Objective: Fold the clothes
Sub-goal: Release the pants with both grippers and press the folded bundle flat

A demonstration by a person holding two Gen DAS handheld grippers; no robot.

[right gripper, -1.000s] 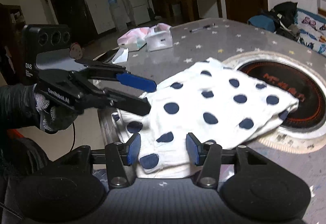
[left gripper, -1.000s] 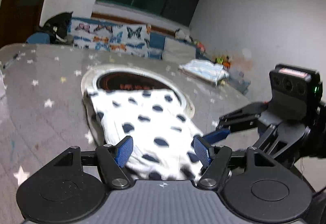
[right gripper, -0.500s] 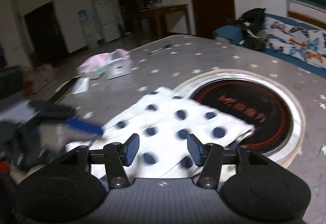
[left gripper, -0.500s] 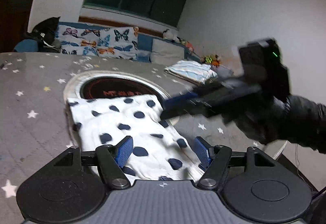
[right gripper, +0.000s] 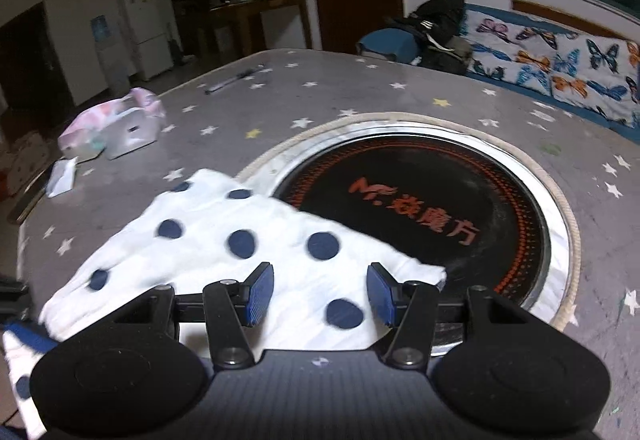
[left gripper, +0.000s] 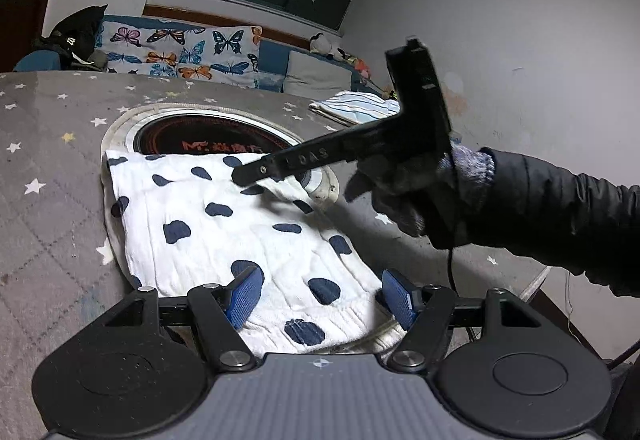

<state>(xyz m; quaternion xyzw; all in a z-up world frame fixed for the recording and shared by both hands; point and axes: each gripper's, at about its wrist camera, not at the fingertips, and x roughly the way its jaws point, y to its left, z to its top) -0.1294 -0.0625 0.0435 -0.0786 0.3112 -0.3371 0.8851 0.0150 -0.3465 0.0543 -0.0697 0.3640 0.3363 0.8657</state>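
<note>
A folded white garment with dark blue dots (left gripper: 240,232) lies on the grey star-patterned table, its far end over the round black hotplate (left gripper: 208,138). My left gripper (left gripper: 320,296) is open and empty above the garment's near end. My right gripper (right gripper: 318,292) is open and empty above the garment's (right gripper: 240,252) far end beside the hotplate (right gripper: 420,208). In the left wrist view the right gripper (left gripper: 256,176) reaches in from the right, held by a gloved hand, with its tip over the garment's far right corner.
A folded striped cloth (left gripper: 356,108) lies at the table's far right. A pink and white box (right gripper: 116,124), a small white packet (right gripper: 62,176) and a pen (right gripper: 232,80) lie on the table's left side. A butterfly-print sofa (left gripper: 180,52) stands behind the table.
My right gripper has swung from the garment's near edge up and over to its far end by the hotplate. My left gripper stays open above the near end.
</note>
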